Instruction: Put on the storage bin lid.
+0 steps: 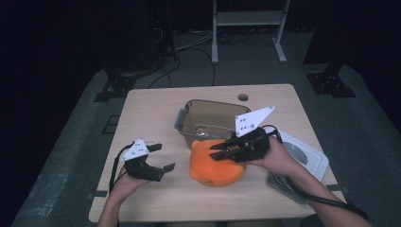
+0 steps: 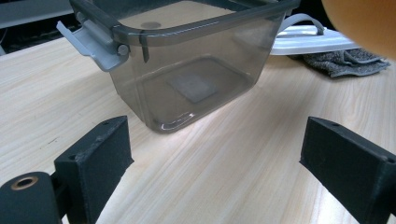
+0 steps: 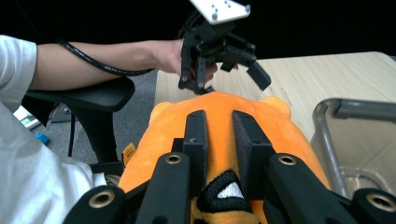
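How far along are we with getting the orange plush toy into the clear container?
Done: the right gripper is shut on the orange plush toy, pinching a fold of its fabric. In hand: the toy sits beside the smoky clear plastic container, whose lid lies off on the right. The left gripper waits open. Left: probably carrying the toy over the rim, dropping it in, then fitting the lid.

No text, label or number can be read anywhere.
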`<state>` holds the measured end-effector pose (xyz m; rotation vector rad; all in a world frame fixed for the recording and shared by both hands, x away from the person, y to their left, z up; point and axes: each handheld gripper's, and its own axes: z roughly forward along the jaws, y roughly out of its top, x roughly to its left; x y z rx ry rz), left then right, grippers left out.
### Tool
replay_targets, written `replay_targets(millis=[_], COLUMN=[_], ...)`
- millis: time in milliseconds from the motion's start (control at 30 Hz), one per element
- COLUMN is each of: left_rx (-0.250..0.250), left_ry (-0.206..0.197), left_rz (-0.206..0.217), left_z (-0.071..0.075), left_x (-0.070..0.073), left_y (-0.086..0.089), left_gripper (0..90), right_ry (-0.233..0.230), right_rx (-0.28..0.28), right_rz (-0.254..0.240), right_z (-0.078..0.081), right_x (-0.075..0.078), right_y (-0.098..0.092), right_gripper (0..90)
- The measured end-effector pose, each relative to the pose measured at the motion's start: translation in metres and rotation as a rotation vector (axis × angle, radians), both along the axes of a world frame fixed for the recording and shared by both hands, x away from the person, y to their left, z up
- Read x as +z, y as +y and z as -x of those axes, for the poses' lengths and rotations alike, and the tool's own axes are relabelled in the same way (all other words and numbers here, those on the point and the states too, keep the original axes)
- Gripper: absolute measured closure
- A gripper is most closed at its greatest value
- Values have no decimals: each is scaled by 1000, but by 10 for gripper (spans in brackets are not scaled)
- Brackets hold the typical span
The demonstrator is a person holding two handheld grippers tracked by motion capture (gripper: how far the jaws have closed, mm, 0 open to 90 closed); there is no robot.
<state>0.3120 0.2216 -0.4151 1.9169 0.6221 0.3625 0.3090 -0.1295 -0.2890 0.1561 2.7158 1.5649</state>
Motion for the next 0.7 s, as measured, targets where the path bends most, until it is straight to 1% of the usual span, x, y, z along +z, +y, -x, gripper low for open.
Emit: replay_targets(millis=[400, 600, 700], left_rx=[8, 12, 13], left_ry=[3, -2, -1], left_rz=[10, 13, 13], left_z=[0, 0, 1], left_x=[0, 1, 1], left_y=[3, 4, 4], left_gripper=[79, 79, 79], right_ry=[-44, -60, -60], right_rx=[-7, -13, -18], right_rz=[-8, -9, -13], right_z=[-18, -30, -35], right_x=[36, 49, 53], right_y=[13, 21, 23], right_gripper=[757, 757, 757])
